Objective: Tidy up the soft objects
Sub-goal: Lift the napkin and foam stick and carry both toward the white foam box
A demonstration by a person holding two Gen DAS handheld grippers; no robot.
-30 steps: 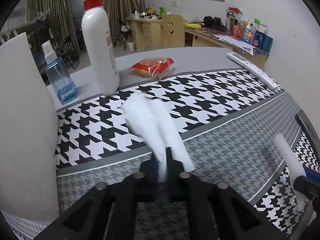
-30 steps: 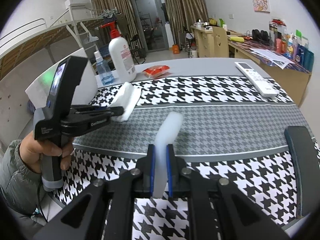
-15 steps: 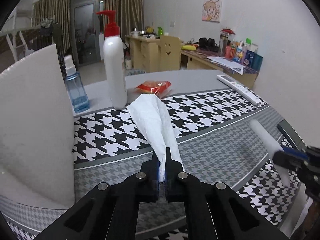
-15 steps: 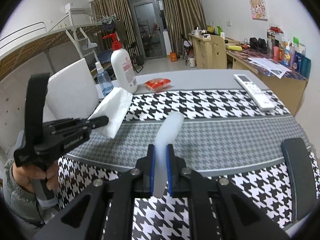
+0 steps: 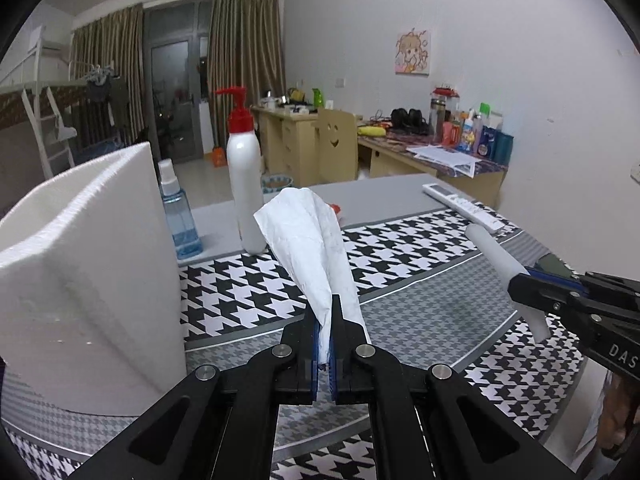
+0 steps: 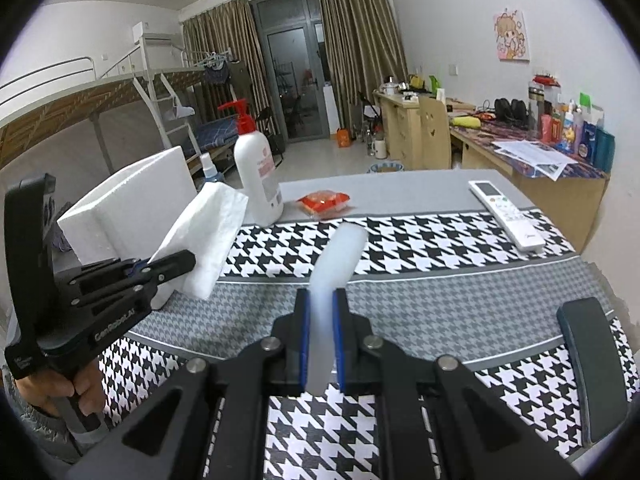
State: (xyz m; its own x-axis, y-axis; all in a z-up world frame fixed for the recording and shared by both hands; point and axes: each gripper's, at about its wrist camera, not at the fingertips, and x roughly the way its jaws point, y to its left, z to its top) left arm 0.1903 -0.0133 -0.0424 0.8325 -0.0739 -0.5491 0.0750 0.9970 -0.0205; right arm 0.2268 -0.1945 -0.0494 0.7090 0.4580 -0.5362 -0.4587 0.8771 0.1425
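Dorm room behind, houndstooth table (image 6: 440, 280) fills the lower frame. Foam block (image 5: 88, 280) stands at left of the left wrist view, probably your drop spot. Your left gripper (image 5: 325, 320) is clamped on the tissue (image 5: 312, 240), which is lifted off the table, long axis running up and away from the fingers, block just left of it. Your right gripper (image 6: 321, 312) is pinched on the foam tube (image 6: 340, 264), held centre frame, pointing forward. Left is nearer the block.
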